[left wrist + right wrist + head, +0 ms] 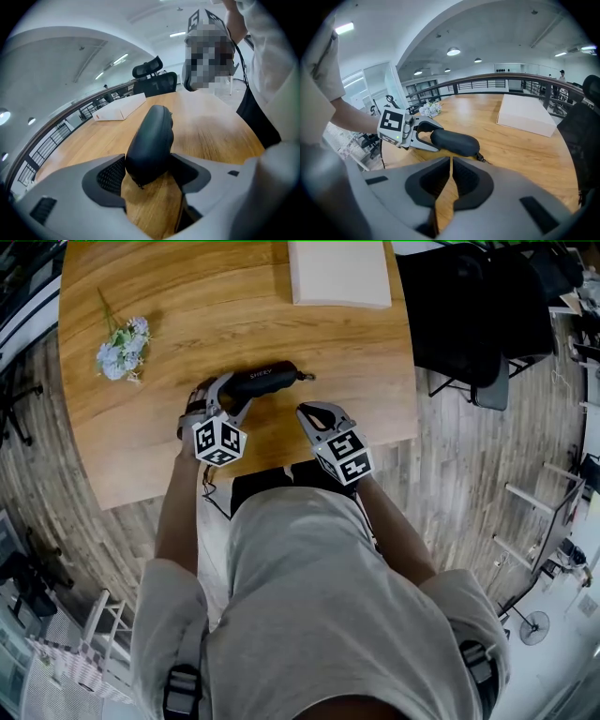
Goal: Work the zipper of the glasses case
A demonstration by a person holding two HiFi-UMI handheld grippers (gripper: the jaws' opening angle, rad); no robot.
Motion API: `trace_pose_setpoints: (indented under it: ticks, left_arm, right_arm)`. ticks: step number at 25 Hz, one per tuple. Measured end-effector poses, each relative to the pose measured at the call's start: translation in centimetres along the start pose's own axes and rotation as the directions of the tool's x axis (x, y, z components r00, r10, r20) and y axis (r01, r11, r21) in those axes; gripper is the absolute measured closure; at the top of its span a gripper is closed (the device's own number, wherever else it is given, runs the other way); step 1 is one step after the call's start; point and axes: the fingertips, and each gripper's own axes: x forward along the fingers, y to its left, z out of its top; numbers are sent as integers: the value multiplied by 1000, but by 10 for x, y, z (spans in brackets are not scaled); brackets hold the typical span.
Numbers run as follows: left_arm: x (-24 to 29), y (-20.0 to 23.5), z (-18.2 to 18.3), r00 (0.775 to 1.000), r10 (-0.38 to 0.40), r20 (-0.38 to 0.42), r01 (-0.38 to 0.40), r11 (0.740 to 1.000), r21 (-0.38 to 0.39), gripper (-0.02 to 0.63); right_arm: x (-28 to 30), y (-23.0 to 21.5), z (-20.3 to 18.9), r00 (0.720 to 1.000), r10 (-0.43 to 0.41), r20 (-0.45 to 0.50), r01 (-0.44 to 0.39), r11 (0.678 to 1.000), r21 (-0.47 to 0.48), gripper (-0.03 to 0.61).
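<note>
Anchoring is the left side's job: the left hand-held gripper (223, 395) straddles the near end of the black glasses case (264, 381), its jaws standing wide with both pads against the case's sides, and the case lies flat on the wooden table (187, 306), near the front edge. The right hand-held gripper (306, 412) hovers just short of the case's other end with its jaws pressed together and nothing between them. A small dark tab (482, 159) sticks out at that far end (most likely the zipper pull). To do this step well, the right jaws would have to part a little, come in low along the table and pinch only that tab, not the case's shell. The pull should then run along the seam, while the left grip resists so the case does not slide or twist.
</note>
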Motion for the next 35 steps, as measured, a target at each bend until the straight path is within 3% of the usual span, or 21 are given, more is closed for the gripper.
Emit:
trace_pose_setpoints:
  ticks: [7,11,14,17,21,24,26,29,32,35]
  left_arm:
    - [-11,-19,-7,997,40,-62,-52,979,-196,276]
    - [-25,-27,-11,988,111,-109,-139,945,-297,272]
    - [-41,-31,-13,972,180,-149,-224,900,-375,272]
    - [-58,-41,-4,955,246,-168,-298,821,-488,272]
    - [-83,-54,42,929,342,-141,-343,654,-675,272]
    - [-97,-65,75,898,420,-131,-357,521,-775,273]
    - [-106,-71,92,880,456,-130,-354,449,-820,286]
    - [-124,-77,116,850,507,-142,-381,405,-831,423]
    - [-146,-73,141,795,587,-154,-427,361,-829,548]
    - [-162,-67,159,753,635,-173,-465,328,-822,578]
  right_arm:
    - [-10,-9,-5,997,70,32,-69,997,-20,540]
    - [-15,-11,-8,992,112,53,-109,993,-50,540]
    - [-20,-10,-8,988,140,70,-134,988,-76,540]
    - [-30,-10,-9,986,138,91,-129,986,-103,540]
    - [-48,-6,6,975,143,172,-119,982,-145,541]
    - [-66,-7,16,963,146,227,-111,981,-159,541]
    - [-78,-8,23,954,149,259,-105,979,-177,543]
    - [-95,-5,35,941,150,302,-91,975,-202,546]
    - [-113,-2,50,920,167,355,-96,973,-209,548]
    - [-135,2,68,896,180,405,-92,969,-228,548]
